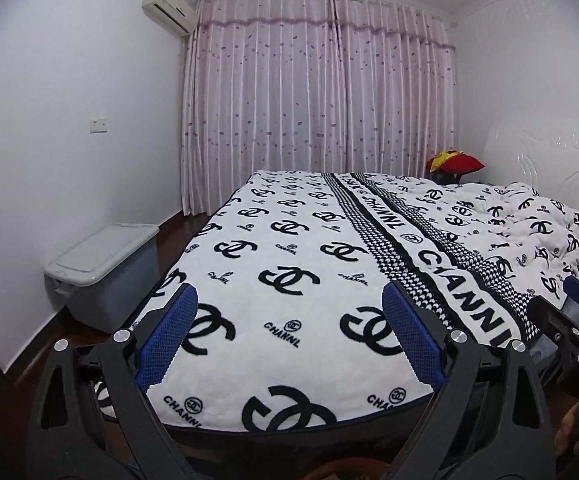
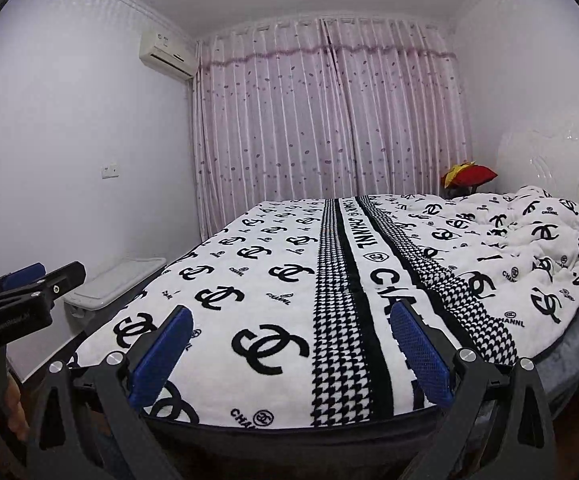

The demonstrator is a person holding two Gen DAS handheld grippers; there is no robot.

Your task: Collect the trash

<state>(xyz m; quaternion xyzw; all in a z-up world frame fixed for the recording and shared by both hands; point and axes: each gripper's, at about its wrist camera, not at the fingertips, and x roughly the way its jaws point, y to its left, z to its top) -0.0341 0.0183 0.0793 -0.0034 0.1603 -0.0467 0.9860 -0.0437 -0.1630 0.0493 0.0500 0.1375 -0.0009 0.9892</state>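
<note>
White blanket [image 1: 289, 240] reads "CHANNL"; left gripper [image 1: 289, 300] wide, empty.

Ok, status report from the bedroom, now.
Left gripper open, empty. Right gripper open, empty. No trash in sight on the bed. Nothing blocking.

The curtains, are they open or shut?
Shut. The curtains hang drawn together across the whole far wall, with no gap and no window showing.
</note>
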